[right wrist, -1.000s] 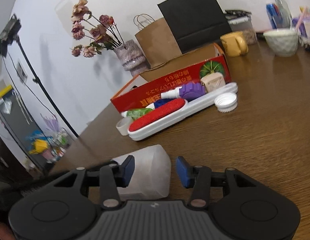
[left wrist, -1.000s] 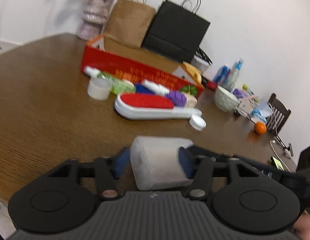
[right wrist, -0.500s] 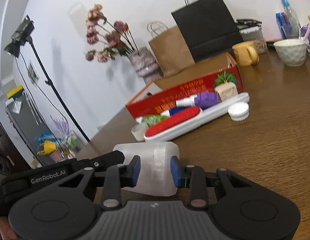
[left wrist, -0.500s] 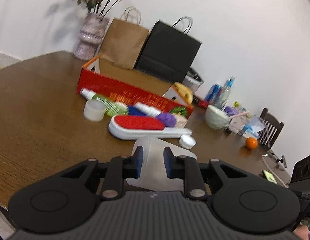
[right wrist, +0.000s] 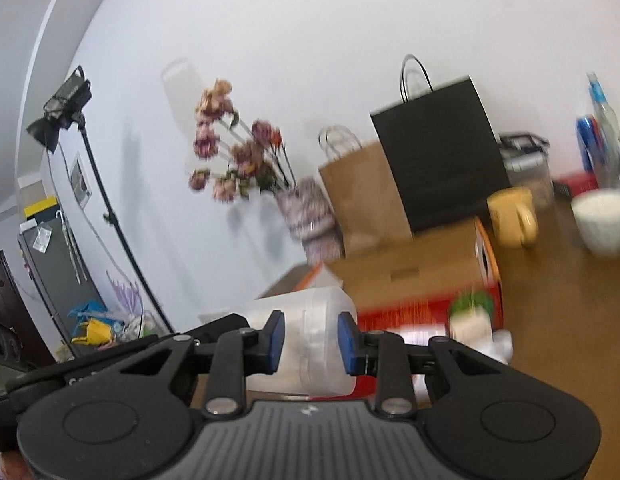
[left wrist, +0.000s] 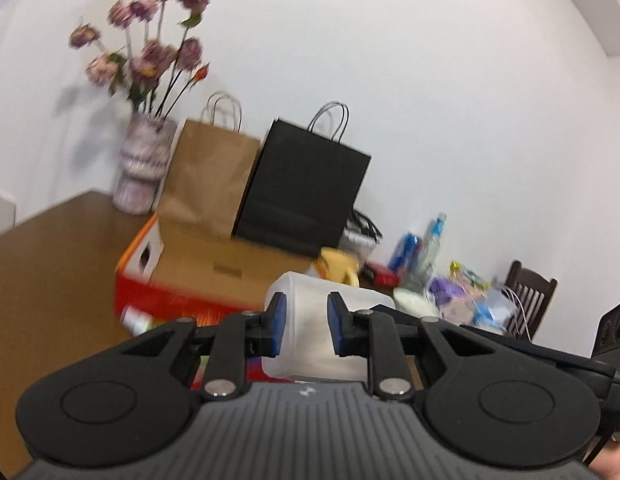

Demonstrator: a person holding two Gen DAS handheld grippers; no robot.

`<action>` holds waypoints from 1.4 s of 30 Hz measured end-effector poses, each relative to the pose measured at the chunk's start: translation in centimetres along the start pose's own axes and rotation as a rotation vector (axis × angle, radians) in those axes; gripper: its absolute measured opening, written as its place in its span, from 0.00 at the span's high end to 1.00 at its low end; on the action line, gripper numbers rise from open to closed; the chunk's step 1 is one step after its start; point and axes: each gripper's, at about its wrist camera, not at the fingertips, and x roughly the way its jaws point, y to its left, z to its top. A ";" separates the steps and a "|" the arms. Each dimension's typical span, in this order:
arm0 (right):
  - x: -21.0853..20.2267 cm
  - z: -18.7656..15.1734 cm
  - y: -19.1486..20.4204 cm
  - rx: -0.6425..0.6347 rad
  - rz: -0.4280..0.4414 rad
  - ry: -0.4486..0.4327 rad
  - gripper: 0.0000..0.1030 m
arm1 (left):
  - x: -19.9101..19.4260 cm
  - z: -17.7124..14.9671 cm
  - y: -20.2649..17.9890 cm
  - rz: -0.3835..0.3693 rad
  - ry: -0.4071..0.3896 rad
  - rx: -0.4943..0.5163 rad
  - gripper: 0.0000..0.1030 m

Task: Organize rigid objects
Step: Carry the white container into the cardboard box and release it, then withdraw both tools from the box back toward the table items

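Between blue pads (left wrist: 277, 326): translucent white jar (left wrist: 310, 320)

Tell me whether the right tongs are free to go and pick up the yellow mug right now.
Probably not: the right tongs are closing on the translucent plastic container, which the left tongs also grip. The yellow mug sits beyond the red box.

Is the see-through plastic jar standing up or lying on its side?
On its side. The translucent jar lies crosswise in the air, above the red box, pinched from both ends by the two hand-held grippers.
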 end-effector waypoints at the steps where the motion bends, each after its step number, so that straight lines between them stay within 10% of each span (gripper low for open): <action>1: 1.2 1.5 -0.6 0.006 0.000 -0.003 0.73 | 1.6 1.5 -0.3 0.009 0.003 0.011 0.79; 10: 13.9 11.1 -7.9 0.073 -0.078 0.086 0.73 | 19.0 8.9 0.6 0.001 0.112 -0.013 0.78; 22: 30.5 9.5 -19.1 0.053 -0.310 0.404 0.74 | 39.4 4.5 6.7 0.071 0.474 -0.150 0.80; 28: 32.2 7.5 -17.4 -0.177 -0.427 0.424 0.80 | 41.1 3.0 7.4 0.114 0.524 -0.124 0.80; 34: 29.3 9.4 -15.6 -0.175 -0.415 0.373 0.49 | 37.5 5.3 7.5 0.173 0.467 -0.062 0.51; 42: 22.0 12.7 -9.2 -0.238 -0.378 0.310 0.35 | 27.4 10.3 6.7 0.264 0.390 0.157 0.31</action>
